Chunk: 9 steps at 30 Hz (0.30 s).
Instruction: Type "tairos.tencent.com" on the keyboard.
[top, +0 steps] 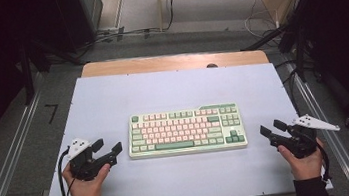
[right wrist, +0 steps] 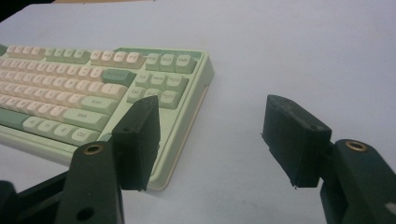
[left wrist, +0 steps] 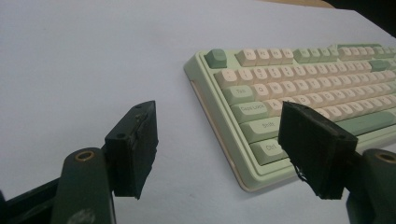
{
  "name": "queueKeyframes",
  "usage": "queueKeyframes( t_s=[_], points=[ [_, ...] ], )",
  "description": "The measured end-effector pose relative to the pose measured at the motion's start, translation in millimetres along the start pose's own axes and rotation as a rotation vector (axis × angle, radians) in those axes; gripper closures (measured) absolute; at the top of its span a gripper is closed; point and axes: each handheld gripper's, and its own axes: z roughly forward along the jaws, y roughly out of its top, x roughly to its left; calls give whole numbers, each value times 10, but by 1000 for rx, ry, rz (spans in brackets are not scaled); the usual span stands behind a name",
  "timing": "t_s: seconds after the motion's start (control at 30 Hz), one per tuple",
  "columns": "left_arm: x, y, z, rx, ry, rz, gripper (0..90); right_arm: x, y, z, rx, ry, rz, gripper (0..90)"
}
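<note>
Nearest the person, two hands hold one claw each at the front of the table [top: 101, 94], which is covered by a pale sheet. The left claw [top: 107, 146] sits just off the left end of the keyboard [top: 185, 131], spread wide and holding nothing; in the left gripper view its pads [left wrist: 133, 149] stand well apart, with the keyboard's near corner between and beyond them. The right claw [top: 273, 128] sits off the right end, likewise released and empty; in the right gripper view its left pad [right wrist: 138, 140] overlaps the keyboard's edge in the picture, but whether it touches cannot be told. The keyboard, green and cream, lies flat and square near the middle of the table, between the two claws. Neither claw has contact with it that can be confirmed. Judgement: the work in hand appears to be an approach to the keyboard from both ends. Risks from here: a claw closing on the raised keys rather than the case could press or pop a keycap; uneven grip at one end could tilt the keyboard and let it slip; pushing from one side alone could slide it across the smooth sheet. Farther off, the bare wooden rim [top: 173, 62] of the table shows, and beyond it cables [top: 119, 34] on the floor.
</note>
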Motion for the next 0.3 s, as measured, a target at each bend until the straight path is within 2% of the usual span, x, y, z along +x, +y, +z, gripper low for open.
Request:
queueKeyframes(
  t_s=[0.3],
  points=[
    [51,-18,-24,6,27,1,280,-35,-41,-76,-8,-28,-3,335]
  ],
)
